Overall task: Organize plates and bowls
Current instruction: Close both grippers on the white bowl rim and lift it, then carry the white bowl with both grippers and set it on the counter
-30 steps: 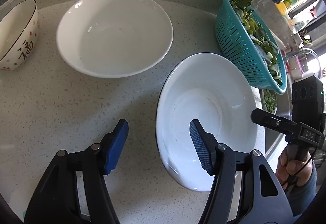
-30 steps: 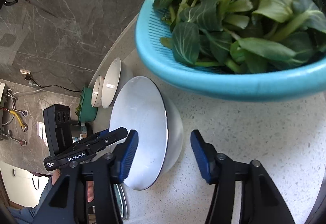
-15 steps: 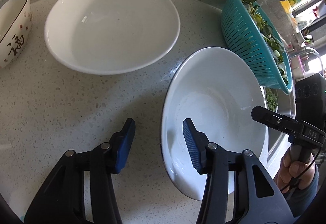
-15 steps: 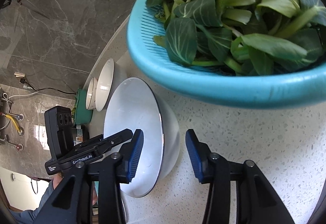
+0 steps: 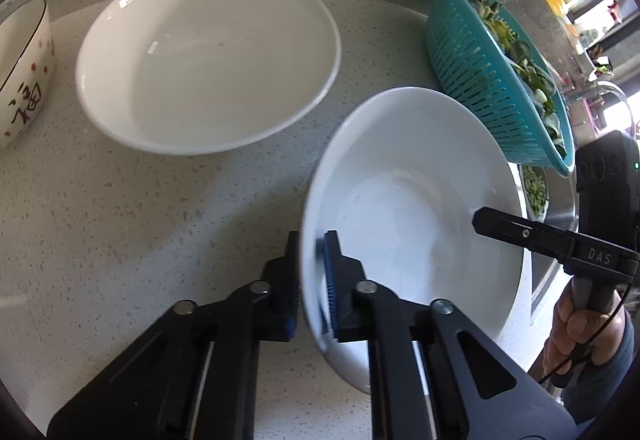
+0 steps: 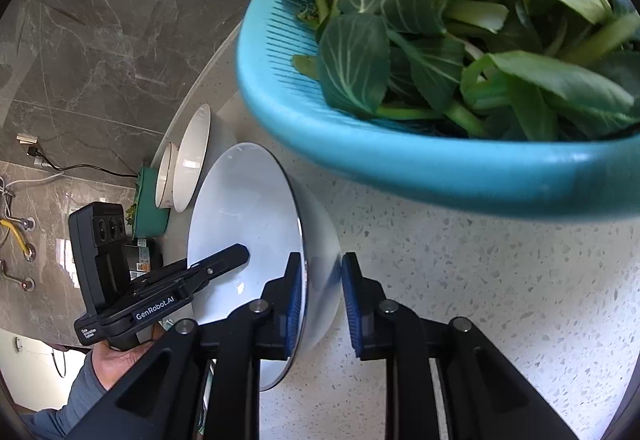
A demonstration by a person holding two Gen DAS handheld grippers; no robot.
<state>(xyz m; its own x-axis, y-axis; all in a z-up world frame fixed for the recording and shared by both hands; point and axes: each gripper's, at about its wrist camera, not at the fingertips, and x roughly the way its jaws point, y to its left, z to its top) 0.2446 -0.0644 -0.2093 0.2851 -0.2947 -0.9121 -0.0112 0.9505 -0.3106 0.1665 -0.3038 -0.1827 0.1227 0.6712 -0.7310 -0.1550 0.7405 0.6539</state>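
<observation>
The near plate (image 5: 416,200) sits on the counter (image 5: 140,220) between your two grippers, with the basket (image 5: 492,80) of greens just behind it on the right. Your left gripper (image 5: 310,280) is pressed onto its left rim, one pad inside the plate and one outside. Your right gripper (image 6: 320,296) straddles the opposite rim; its pads (image 6: 294,300) look near the wall, but you cannot tell whether they are biting yet. So you have the plate by both edges, and it seems tipped up a little on the left gripper's side.

The second plate (image 5: 208,56) lies well apart, ahead and to the left of the held one, closer to your left hand. The small bowl (image 5: 24,72) stands beyond it at the far left. To stack, carry the plate forward and leftward, keeping it level.
</observation>
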